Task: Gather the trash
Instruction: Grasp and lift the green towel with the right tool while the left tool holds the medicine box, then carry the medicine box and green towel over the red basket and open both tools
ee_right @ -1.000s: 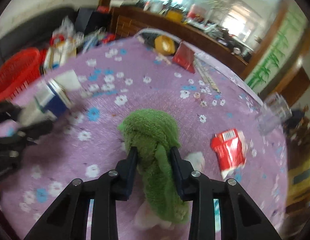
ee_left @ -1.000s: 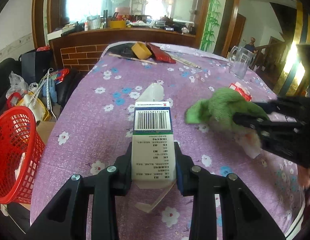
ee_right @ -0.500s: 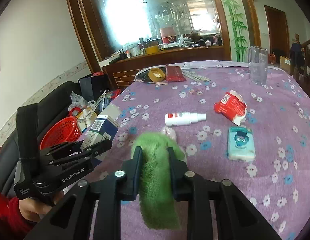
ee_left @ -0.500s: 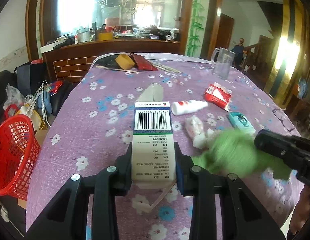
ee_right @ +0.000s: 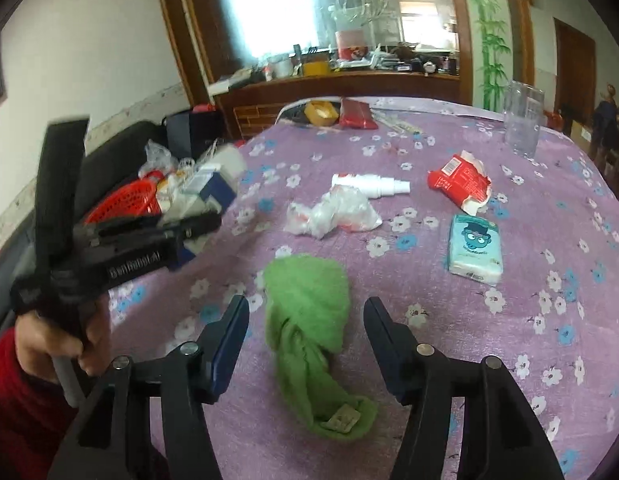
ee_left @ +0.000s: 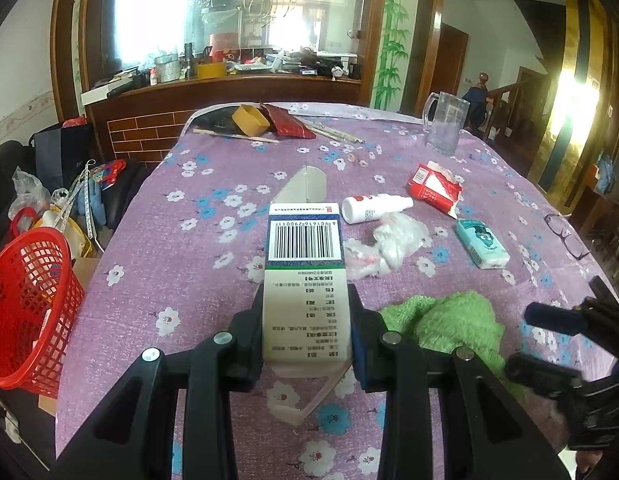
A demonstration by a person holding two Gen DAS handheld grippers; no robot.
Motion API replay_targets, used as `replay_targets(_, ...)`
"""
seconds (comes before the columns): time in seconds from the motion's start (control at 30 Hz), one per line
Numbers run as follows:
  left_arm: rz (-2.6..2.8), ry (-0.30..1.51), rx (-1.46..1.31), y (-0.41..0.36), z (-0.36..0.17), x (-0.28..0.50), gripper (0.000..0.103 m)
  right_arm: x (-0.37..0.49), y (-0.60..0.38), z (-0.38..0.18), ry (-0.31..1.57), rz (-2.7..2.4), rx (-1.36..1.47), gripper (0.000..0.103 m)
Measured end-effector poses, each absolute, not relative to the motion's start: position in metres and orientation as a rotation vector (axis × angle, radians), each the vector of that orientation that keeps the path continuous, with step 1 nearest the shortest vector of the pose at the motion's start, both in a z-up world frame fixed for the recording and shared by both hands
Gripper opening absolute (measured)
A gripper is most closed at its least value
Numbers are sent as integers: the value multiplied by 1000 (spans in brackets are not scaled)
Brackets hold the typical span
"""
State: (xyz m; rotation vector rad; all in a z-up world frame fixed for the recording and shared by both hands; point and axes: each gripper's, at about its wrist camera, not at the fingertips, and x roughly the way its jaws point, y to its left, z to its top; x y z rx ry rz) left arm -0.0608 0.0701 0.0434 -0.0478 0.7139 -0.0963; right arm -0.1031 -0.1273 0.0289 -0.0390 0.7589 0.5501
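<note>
The left gripper (ee_left: pixel 307 334) is pinching a medicine carton (ee_left: pixel 303 276) between both pads, approx 1/4 spread, w/ the carton's open flap hanging below. The right gripper (ee_right: pixel 305 330) is standing wide, its jaws having just been opening; the green cloth (ee_right: pixel 309 320) is lying loose on the tablecloth (ee_right: pixel 509 320) between the fingers, touching neither pad. The carton is showing a barcode w/ tiny print too small to read. "GenRobot.AI" is reading on the left tool's body in the right view. At 12 o'clock from the cloth, crumpled plastic wrap (ee_right: pixel 333 216) is lying beside a white spray bottle (ee_right: pixel 369 184). At 1 o'clock, a torn red packet (ee_right: pixel 461 180) and a teal tissue pack (ee_right: pixel 475 248) are sitting near each other. A red basket (ee_left: pixel 27 304) is standing off the table at 9 o'clock of the left view.
</note>
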Motion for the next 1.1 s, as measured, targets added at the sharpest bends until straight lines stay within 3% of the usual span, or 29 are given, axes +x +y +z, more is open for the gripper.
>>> replay_targets(0.33,-99,715,-47,71,43,-62,33,-73,-102,-3,842,544,-91,65)
replay_targets(0.47,-99,715,-49,72,42,-63,33,-76,-96,-7,831,542,-75,48)
replay_targets(0.53,-99,715,-52,73,42,-64,33,-77,-101,-3,815,535,-43,45)
replay_targets(0.83,-111,691,-44,66,46,-67,33,-95,-137,49,601,449,82,44)
replay_targets(1.1,-125,694,-34,60,46,-66,33,-99,-145,56,594,435,129,44)
